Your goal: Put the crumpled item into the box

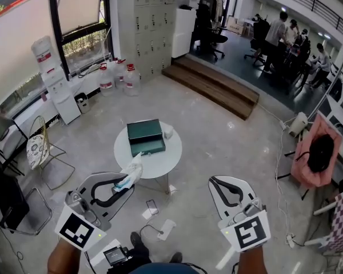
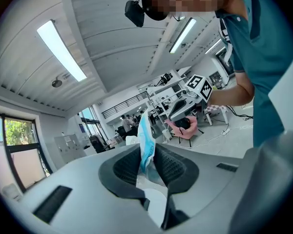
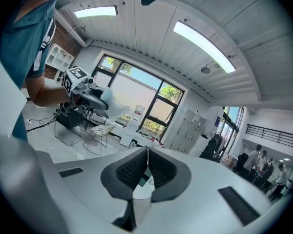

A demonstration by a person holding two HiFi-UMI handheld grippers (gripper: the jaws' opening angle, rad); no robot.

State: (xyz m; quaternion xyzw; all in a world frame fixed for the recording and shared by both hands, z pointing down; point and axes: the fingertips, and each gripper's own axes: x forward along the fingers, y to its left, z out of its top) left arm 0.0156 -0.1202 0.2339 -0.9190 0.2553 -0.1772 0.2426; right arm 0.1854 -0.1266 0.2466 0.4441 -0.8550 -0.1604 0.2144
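Observation:
A dark green box (image 1: 146, 136) with its lid open stands on a small round white table (image 1: 160, 163) in the middle of the head view. The crumpled item (image 1: 131, 173), white and light blue, sticks out of my left gripper (image 1: 124, 183), which is shut on it just short of the table's near edge. In the left gripper view the crumpled item (image 2: 146, 147) is pinched between the ribbed pads (image 2: 129, 167). My right gripper (image 1: 214, 181) hangs to the right of the table, shut with nothing in it; its jaws (image 3: 147, 155) meet in the right gripper view.
A small white object (image 1: 168, 131) lies on the table beside the box. Paper scraps (image 1: 166, 228) and a phone (image 1: 152, 206) lie on the floor near my feet. Wire chairs (image 1: 43, 153) stand left, a pink chair (image 1: 315, 153) right, wooden steps (image 1: 214, 87) behind.

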